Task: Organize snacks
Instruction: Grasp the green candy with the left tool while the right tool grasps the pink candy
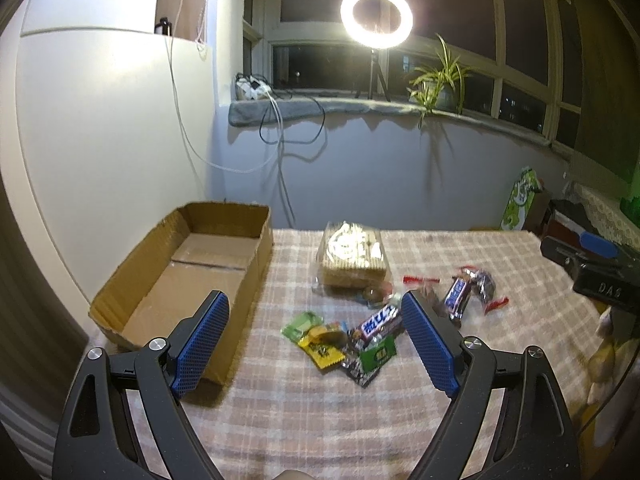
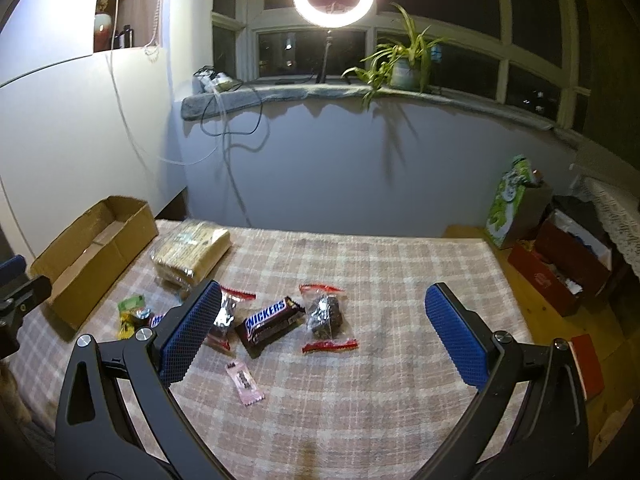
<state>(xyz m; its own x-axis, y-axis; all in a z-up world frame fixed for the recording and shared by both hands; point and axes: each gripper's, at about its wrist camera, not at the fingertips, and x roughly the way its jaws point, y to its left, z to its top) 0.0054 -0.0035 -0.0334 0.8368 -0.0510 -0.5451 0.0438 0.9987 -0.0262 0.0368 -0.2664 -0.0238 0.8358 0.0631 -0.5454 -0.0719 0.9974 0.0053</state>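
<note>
While both hand-held grippers, left [image 1: 316, 332] and right [image 2: 322, 334], hang wide apart and empty, sorting looks unstarted: snacks [image 1: 340, 340] lie at desk centre, the box [image 1: 188, 272] at nine o'clock. Next comes closing on one wrapper. Small overlapping sweets are perhaps too blurred to name.

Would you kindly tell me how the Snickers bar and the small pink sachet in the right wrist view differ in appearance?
The Snickers bar is dark brown with bold lettering; the pink sachet is pale, with only a small dark mark. The Snickers bar is clearly larger and thicker, whereas the pink sachet is slim and flat. The bar lies farther from the camera, the sachet nearer. Both rest unheld on the checked tablecloth, each at a slant.
</note>
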